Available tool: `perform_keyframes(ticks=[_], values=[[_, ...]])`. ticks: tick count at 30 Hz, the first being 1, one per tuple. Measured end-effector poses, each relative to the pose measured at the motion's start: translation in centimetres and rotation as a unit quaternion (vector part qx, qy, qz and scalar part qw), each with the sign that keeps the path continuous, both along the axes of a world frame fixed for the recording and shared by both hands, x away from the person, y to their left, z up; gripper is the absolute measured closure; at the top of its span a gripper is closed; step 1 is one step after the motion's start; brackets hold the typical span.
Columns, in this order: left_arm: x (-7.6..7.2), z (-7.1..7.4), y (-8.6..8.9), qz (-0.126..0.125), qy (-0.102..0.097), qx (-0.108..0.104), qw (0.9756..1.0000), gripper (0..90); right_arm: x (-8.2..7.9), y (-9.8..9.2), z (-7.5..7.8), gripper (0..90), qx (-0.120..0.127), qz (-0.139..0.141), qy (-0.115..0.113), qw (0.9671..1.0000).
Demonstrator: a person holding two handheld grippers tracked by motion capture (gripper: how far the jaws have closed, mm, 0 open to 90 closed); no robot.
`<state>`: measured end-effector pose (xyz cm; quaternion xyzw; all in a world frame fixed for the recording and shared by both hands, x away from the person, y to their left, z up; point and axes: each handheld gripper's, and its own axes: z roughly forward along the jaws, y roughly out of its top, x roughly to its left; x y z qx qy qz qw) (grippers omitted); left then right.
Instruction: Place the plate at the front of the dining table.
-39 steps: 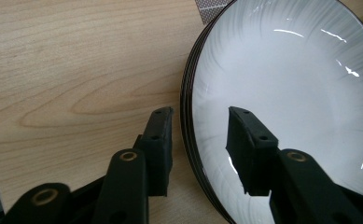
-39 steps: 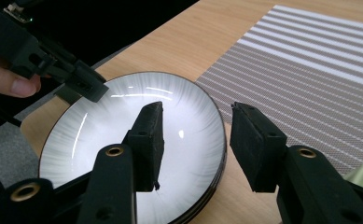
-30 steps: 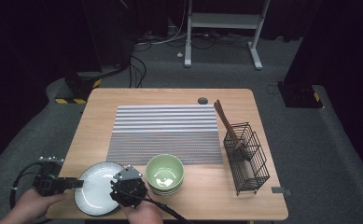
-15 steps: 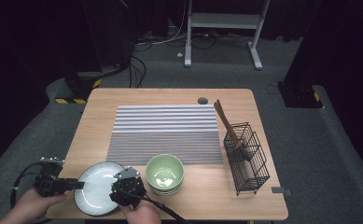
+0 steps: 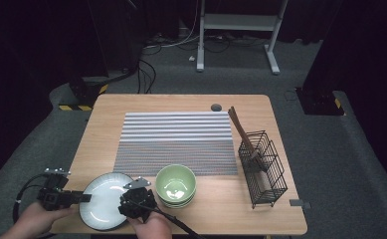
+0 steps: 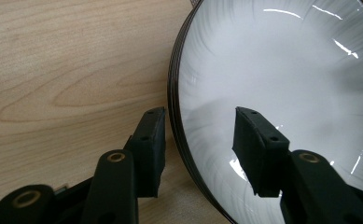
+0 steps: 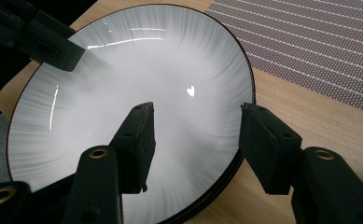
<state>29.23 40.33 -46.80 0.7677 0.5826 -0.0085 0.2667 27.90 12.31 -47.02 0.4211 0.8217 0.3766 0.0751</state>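
The gripper views show both grippers, left (image 6: pixel 200 135) and right (image 7: pixel 195 135), with jaws open, straddling one round white dark-rimmed plate's (image 5: pixel 101 191) rim; the right gripper's jaws have just been opening. The high view adds one stack of green bowls (image 5: pixel 176 185).

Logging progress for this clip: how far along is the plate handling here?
Early. Both tongs straddle the rim of the white plate: the left tongs from its left edge, the right tongs, whose jaws have just been opening, from its near right edge. Neither pair presses it, and it lies flat on the table. Gripping and lifting are left. The striped mat is bare; green bowls sit stacked.
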Motion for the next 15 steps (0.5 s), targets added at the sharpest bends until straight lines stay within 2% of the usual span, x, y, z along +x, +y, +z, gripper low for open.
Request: perform_keyframes(ticks=[7,15], values=[[-0.01,-0.1,0.06,-0.006,-0.005,0.002,1.0,60.4,0.39,-0.04,-0.04,45.3,-0.005,-0.009,-0.001,1.0],[0.06,-0.02,0.25,-0.005,-0.004,0.0,1.0,64.1,0.65,-0.02,-0.11,45.0,-0.002,-0.015,0.014,0.9998]])
